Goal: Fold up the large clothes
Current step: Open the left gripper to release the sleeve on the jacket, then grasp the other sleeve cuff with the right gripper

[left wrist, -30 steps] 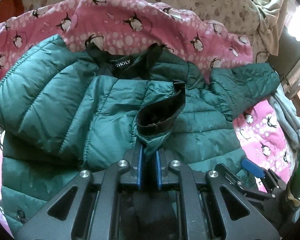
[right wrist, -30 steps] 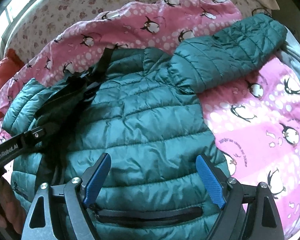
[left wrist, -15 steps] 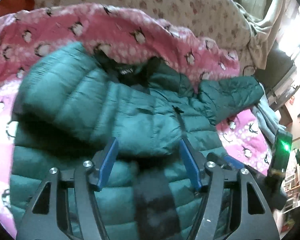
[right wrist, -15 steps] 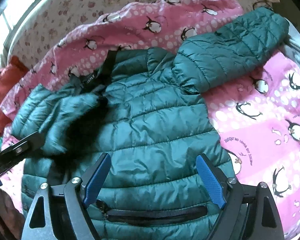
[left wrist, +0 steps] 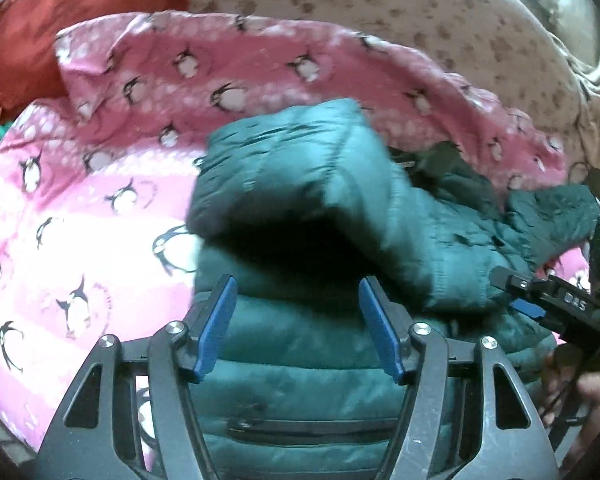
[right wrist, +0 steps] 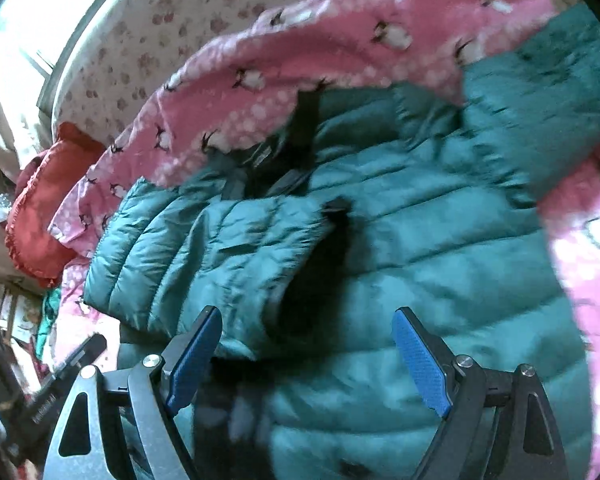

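Our left gripper (left wrist: 298, 322) has its two blue pads spread apart, with nothing pinched between them. We have just been opening these jaws. Right in front of it lies the puffy dark green quilted jacket (left wrist: 340, 344), spread on the pink blanket with penguins (left wrist: 80, 208). One folded green sleeve (left wrist: 296, 176) lies across the jacket's chest, just past the pads. We see a zipped pocket (left wrist: 308, 428) on the jacket close under the gripper.

Our right gripper (right wrist: 314, 354) is spread wide too, and it holds nothing. The same jacket fills the space in front of it. The other green sleeve (right wrist: 540, 92) sticks out far ahead and to the right, lying on the blanket.

Past the blanket we see a cream sheet with brown flowers (left wrist: 420, 12). A red cushion with a frilly edge (right wrist: 40, 216) sits far off to the left.

We see no boxes or baskets.
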Demonstrator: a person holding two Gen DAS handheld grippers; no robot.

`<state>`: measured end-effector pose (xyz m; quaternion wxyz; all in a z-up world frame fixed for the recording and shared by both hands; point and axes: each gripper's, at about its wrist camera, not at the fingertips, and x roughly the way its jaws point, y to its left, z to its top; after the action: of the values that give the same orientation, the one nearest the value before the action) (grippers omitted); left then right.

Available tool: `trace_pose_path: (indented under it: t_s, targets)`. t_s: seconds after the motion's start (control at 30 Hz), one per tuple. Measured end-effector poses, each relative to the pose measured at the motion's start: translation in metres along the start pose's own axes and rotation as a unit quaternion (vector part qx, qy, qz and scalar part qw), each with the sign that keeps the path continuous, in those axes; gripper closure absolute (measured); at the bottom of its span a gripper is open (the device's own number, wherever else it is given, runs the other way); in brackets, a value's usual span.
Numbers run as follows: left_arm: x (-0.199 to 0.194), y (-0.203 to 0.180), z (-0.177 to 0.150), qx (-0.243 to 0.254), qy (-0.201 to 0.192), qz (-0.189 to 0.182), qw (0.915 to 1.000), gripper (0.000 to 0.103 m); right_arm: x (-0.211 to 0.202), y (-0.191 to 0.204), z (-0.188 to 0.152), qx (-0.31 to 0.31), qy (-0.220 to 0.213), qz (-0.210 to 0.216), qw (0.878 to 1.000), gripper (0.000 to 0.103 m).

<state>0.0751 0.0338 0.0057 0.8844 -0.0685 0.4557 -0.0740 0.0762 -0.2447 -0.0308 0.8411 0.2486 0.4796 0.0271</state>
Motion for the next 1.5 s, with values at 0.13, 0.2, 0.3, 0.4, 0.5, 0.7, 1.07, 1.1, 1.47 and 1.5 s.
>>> trace_pose_path:
  t_s: [0.13,0.2,0.3,0.4,0.5,0.7,1.07,1.1,1.47,1.5]
  targets:
    - [0.007,0.013,-0.003,-0.009,0.007,0.007,0.9999,0.039,0.023,0.008,0.003,-0.007,0.002,-0.018,1.000,0.019]
    - [0.011,0.019,-0.005,-0.018,0.013,0.008,0.9997,0.039,0.027,0.012,0.004,-0.022,-0.012,-0.026,0.999,0.037]
    - [0.019,0.032,-0.006,-0.036,0.022,0.015,0.9990,0.039,0.026,0.015,0.006,-0.038,-0.025,-0.026,0.999,0.066]
    - [0.026,0.045,-0.009,-0.060,0.029,0.025,0.9975,0.039,0.013,0.012,0.014,-0.042,-0.041,-0.015,0.998,0.082]
    - [0.032,0.058,-0.012,-0.084,0.034,0.028,0.9955,0.039,-0.015,0.007,0.028,-0.051,-0.088,-0.029,0.994,0.086]
    - [0.036,0.062,-0.017,-0.092,0.033,0.029,0.9948,0.039,-0.037,-0.023,0.036,-0.037,-0.127,-0.068,0.989,0.089]
    - [0.028,0.056,-0.009,-0.087,0.021,0.021,0.9958,0.039,-0.037,-0.023,0.059,-0.080,-0.152,-0.131,0.976,0.090]
    - [0.026,0.054,-0.008,-0.087,0.017,0.020,0.9959,0.039,-0.036,-0.022,0.064,-0.085,-0.157,-0.141,0.974,0.091]
    - [0.024,0.034,0.011,-0.064,0.003,0.013,0.9979,0.039,0.017,-0.076,0.079,-0.056,-0.101,-0.230,0.966,0.099]
    - [0.024,0.032,0.014,-0.061,-0.002,0.013,0.9980,0.039,0.013,-0.083,0.079,-0.036,-0.095,-0.207,0.973,0.099]
